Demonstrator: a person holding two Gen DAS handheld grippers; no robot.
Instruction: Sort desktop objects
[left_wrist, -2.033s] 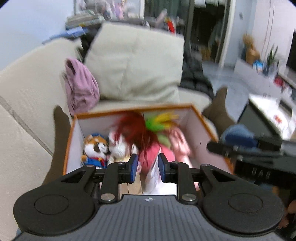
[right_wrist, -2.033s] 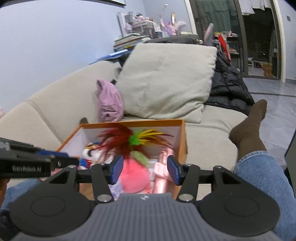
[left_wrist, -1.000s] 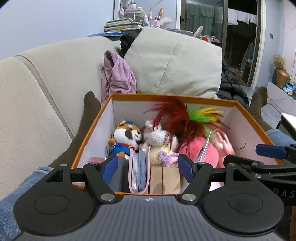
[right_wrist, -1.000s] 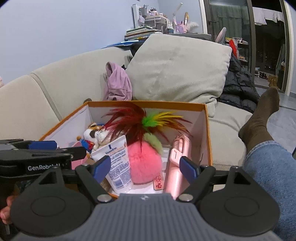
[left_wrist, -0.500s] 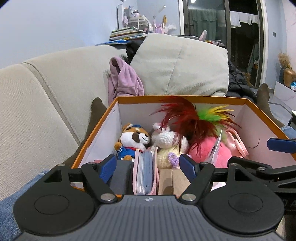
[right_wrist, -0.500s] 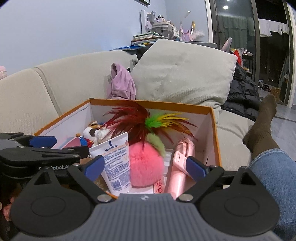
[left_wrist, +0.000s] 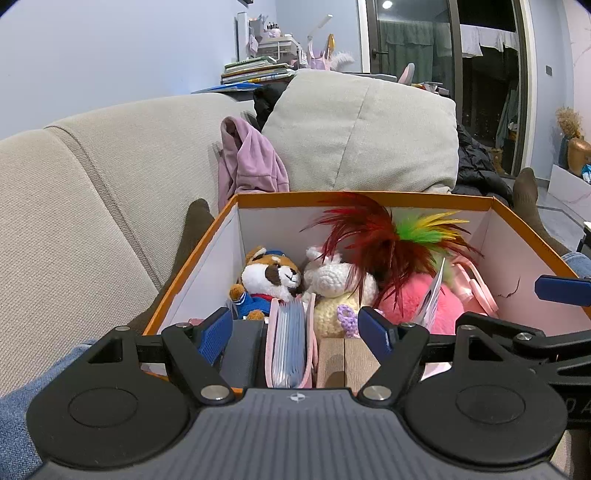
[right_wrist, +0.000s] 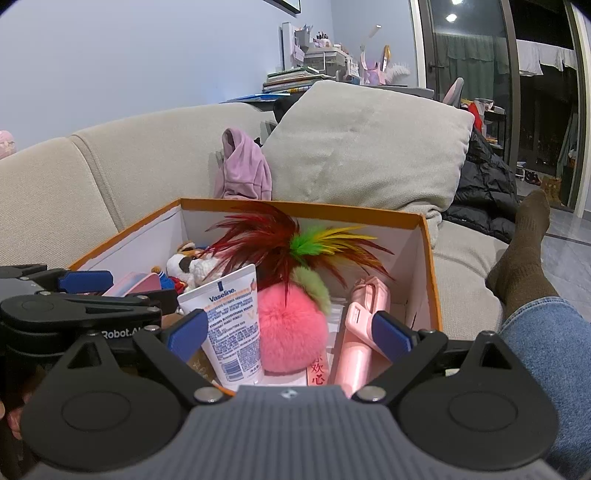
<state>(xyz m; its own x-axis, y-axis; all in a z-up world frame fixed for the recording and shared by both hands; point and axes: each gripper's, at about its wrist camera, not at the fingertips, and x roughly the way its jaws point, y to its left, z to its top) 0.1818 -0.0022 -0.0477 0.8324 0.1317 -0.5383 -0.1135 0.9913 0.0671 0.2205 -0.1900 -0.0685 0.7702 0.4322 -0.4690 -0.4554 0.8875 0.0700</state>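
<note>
Left tongs: spread apart, holding nothing, at near edge of box
Right tongs: spread apart, holding nothing, near right part of box
Box: orange rim, white inside, on sofa
Far left in box: fox plush, white crochet toy just right of it
Near left: pink card holder, upright
Middle: red-green feathers over pink pompom
Vaseline tube: upright, left of pompom
Pink device: right side, leaning
Behind box: cushion, purple cloth
</note>
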